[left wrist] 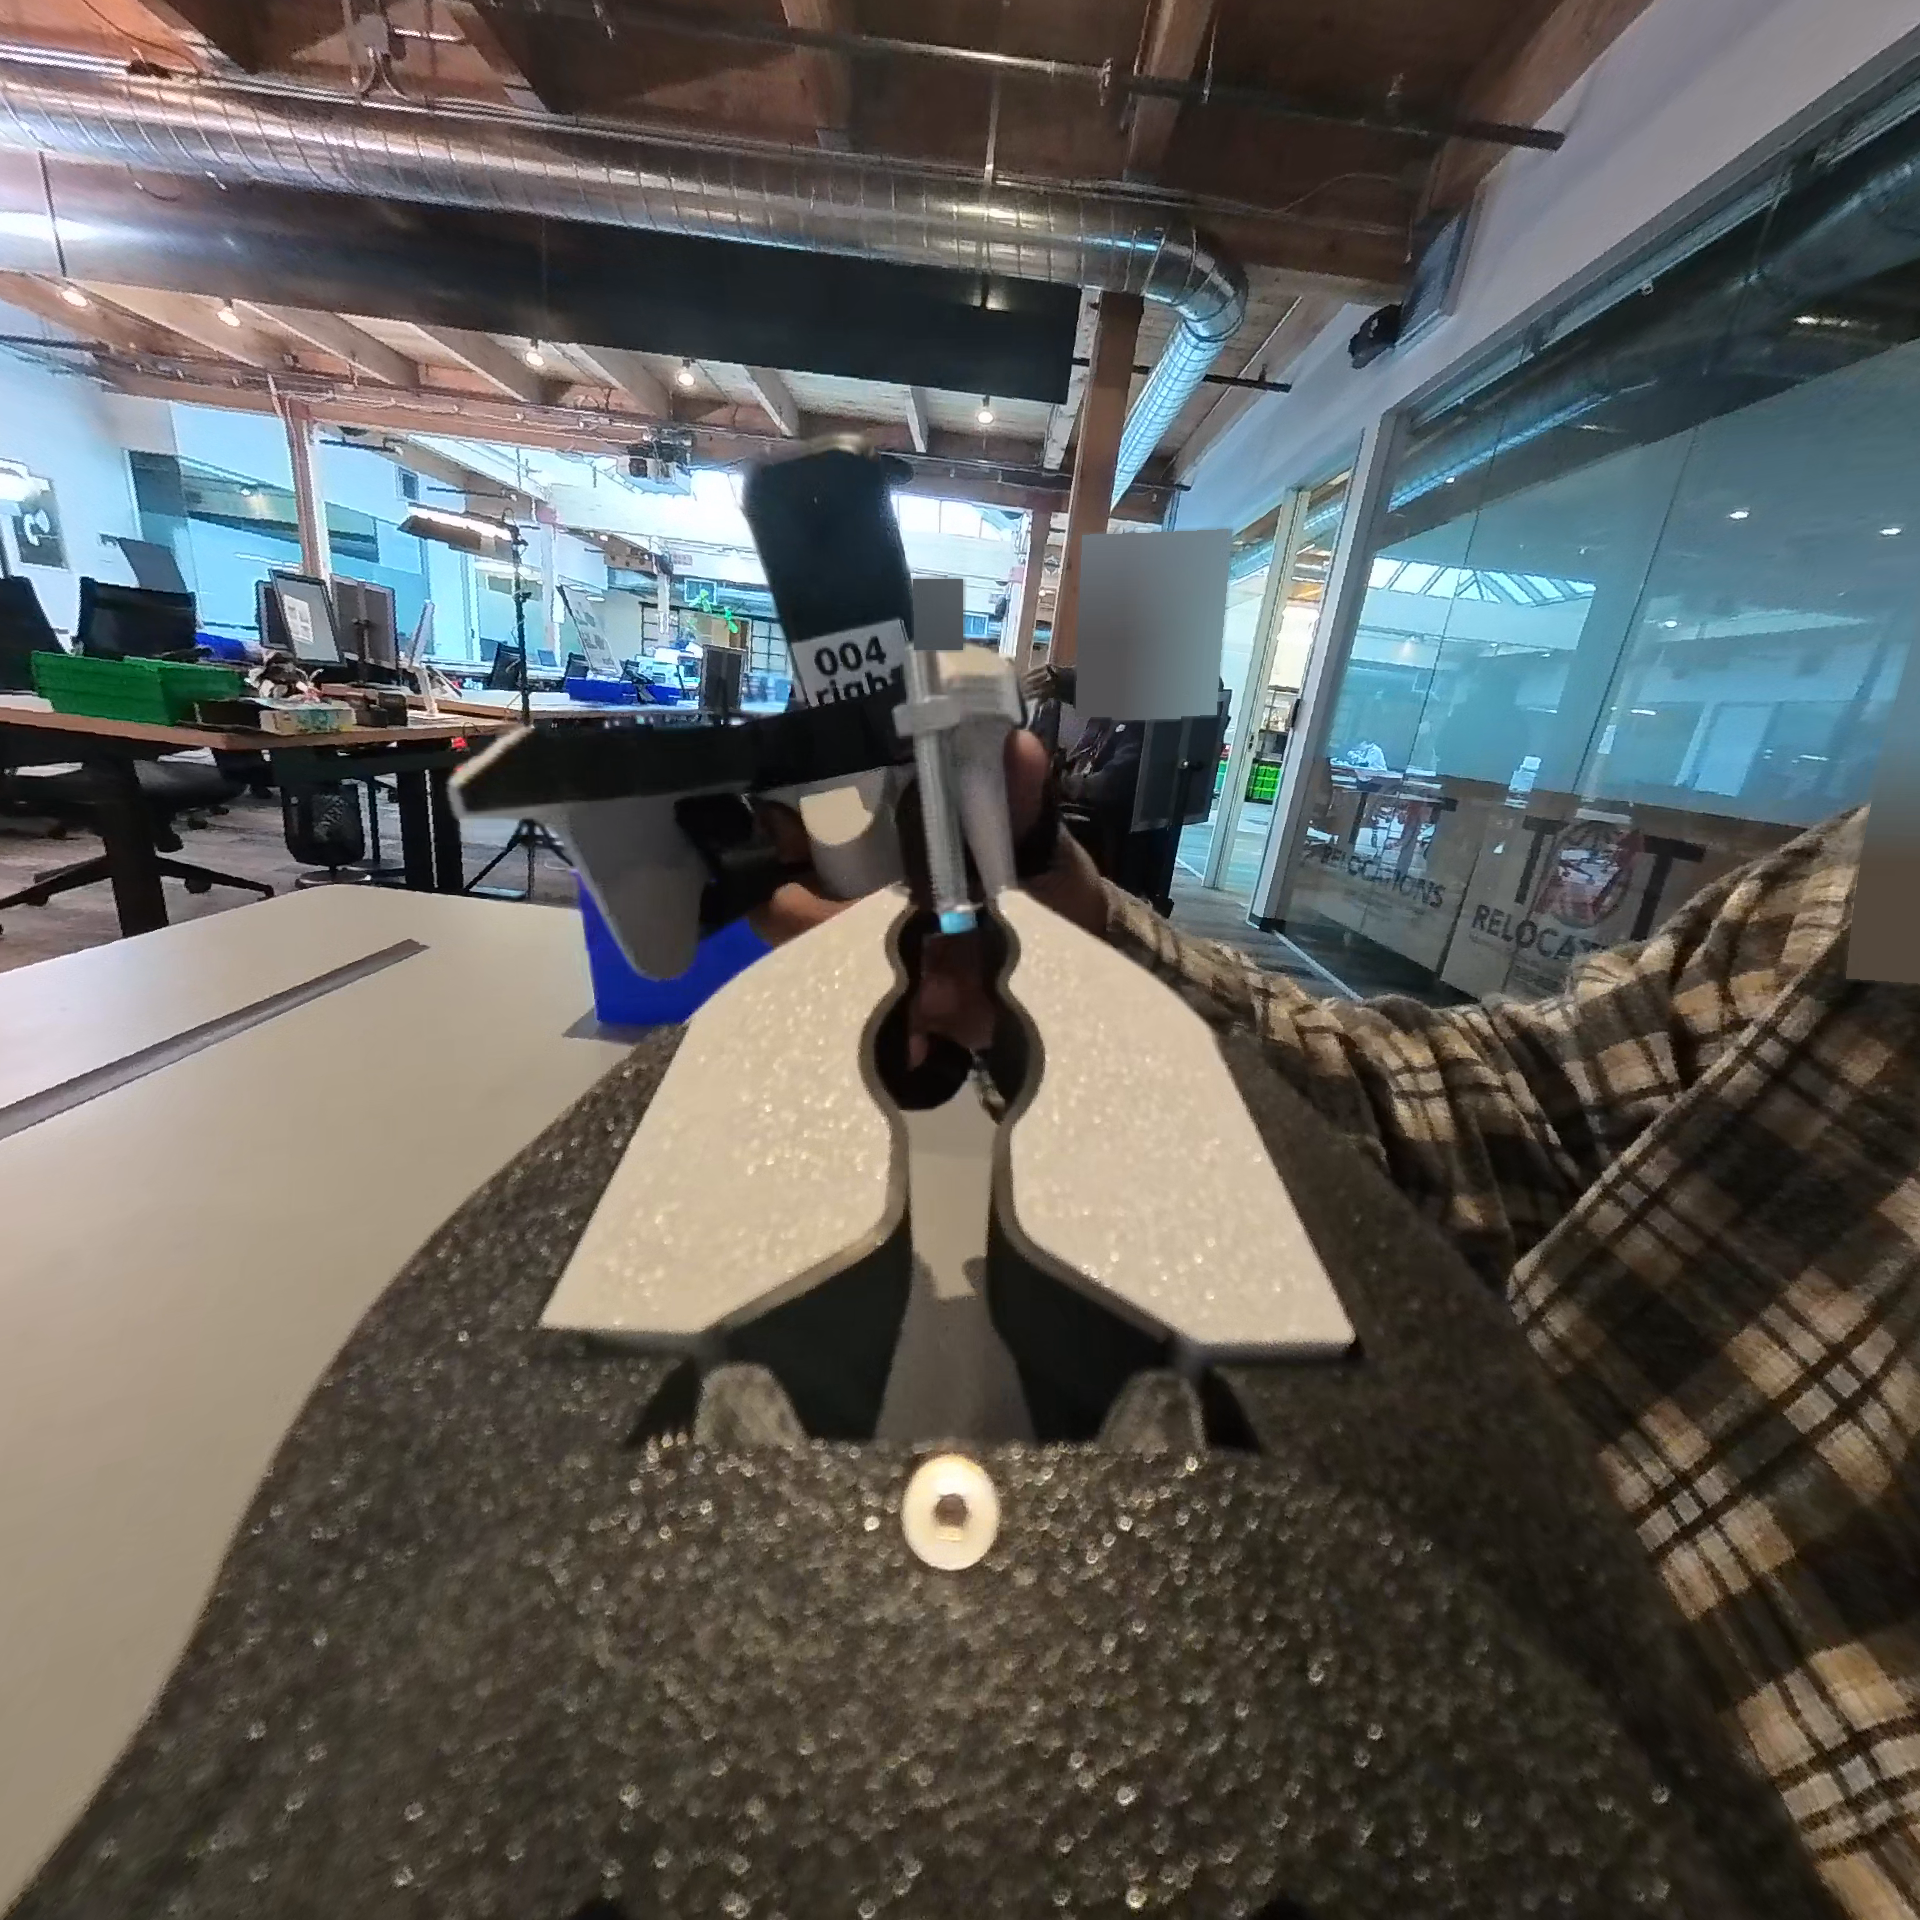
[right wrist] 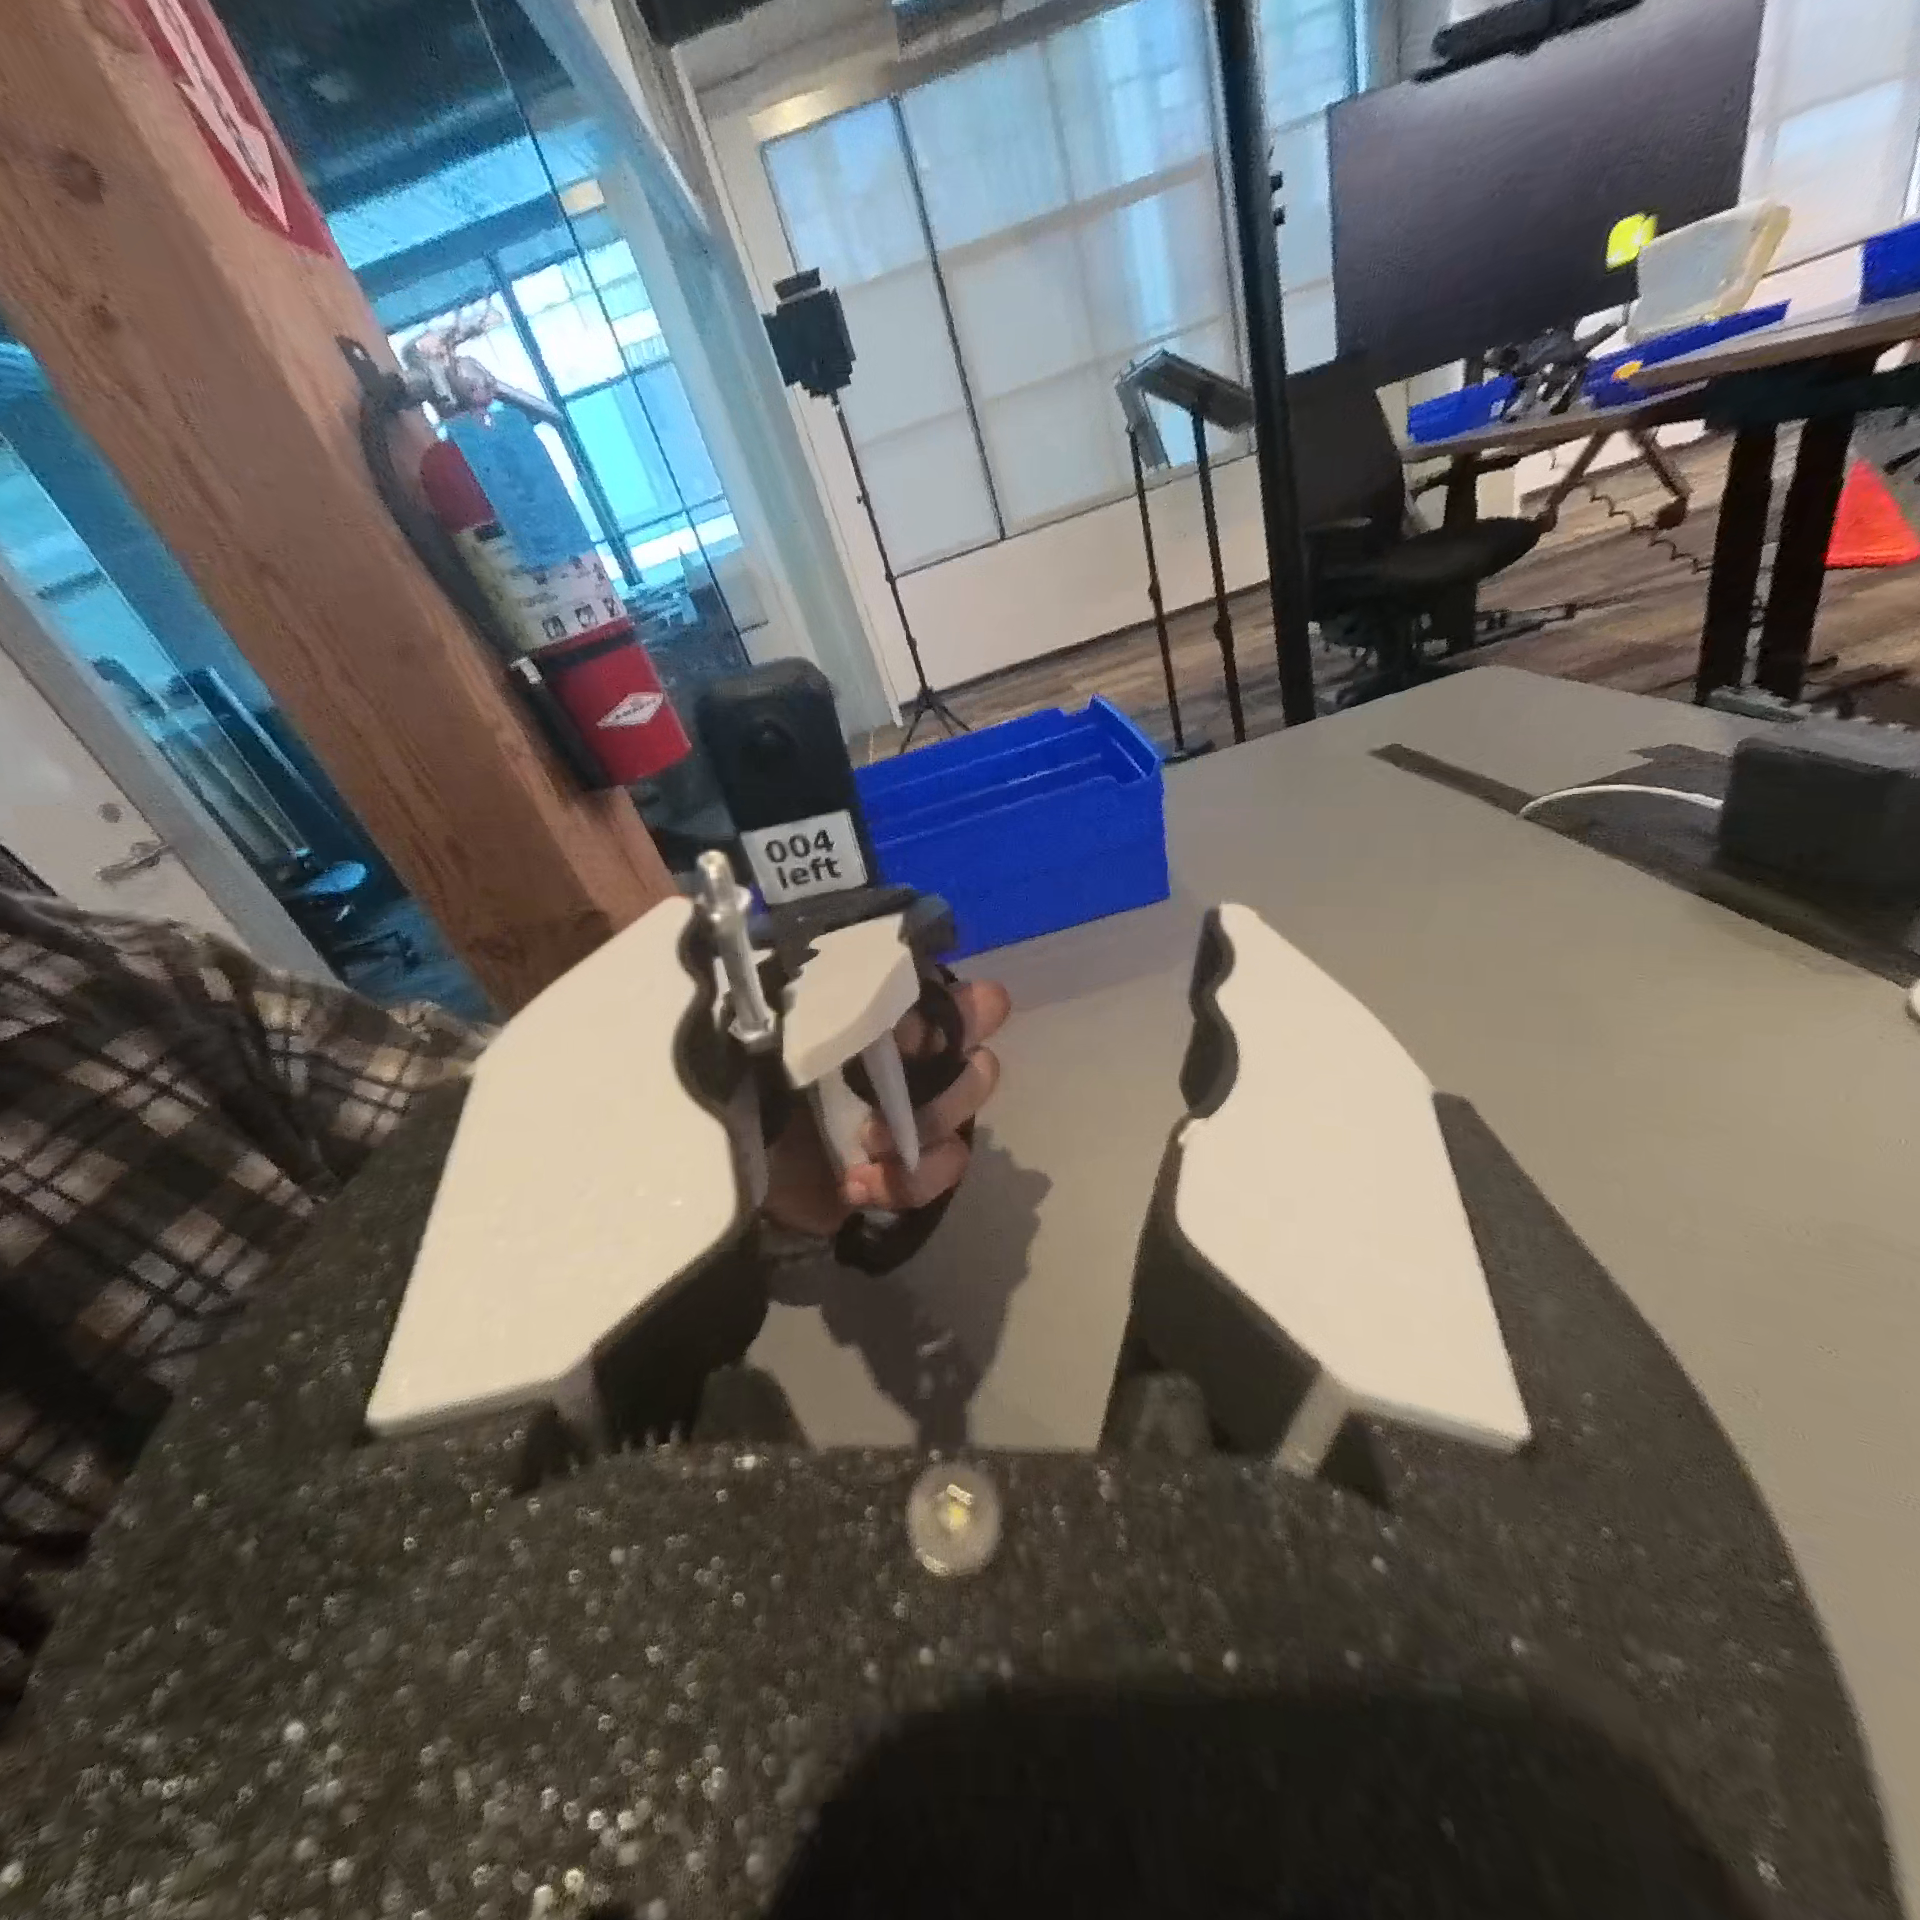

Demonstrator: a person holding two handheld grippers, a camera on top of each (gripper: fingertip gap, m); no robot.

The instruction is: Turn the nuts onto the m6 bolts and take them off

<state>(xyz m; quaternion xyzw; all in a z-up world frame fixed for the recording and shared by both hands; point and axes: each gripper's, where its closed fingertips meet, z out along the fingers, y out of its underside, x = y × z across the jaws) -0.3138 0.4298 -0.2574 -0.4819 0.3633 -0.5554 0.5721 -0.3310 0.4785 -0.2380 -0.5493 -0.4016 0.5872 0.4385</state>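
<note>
A: What has the left gripper point(left wrist: 951, 925) got?

B: Its pale fingers point(left wrist: 790, 1091) are closed on the lower end of a silver bolt point(left wrist: 940, 821). The bolt stands upright above the tips, with a nut point(left wrist: 932, 717) threaded high on its shaft and a light blue band just above the grip.

A: And the right gripper point(right wrist: 945, 997)?

B: Spread wide, with nothing between its fingers point(right wrist: 1320, 1122). In its own view the bolt point(right wrist: 732, 961) and the left gripper sit close by its left finger; whether they touch I cannot tell.

A: Any writing?

B: A white sticker with dark print on each gripper's black camera body point(right wrist: 774, 758). A red fire extinguisher point(right wrist: 551, 582) on the wooden post point(right wrist: 208, 468) carries a label and a diamond-shaped badge. The glass wall point(left wrist: 1558, 727) has large dark lettering low down.

A: What lies around?

B: A grey table point(right wrist: 1455, 935) with a blue plastic bin point(right wrist: 1018, 821) at its far edge, and a plaid sleeve point(left wrist: 1558, 1195) at the side.
</note>
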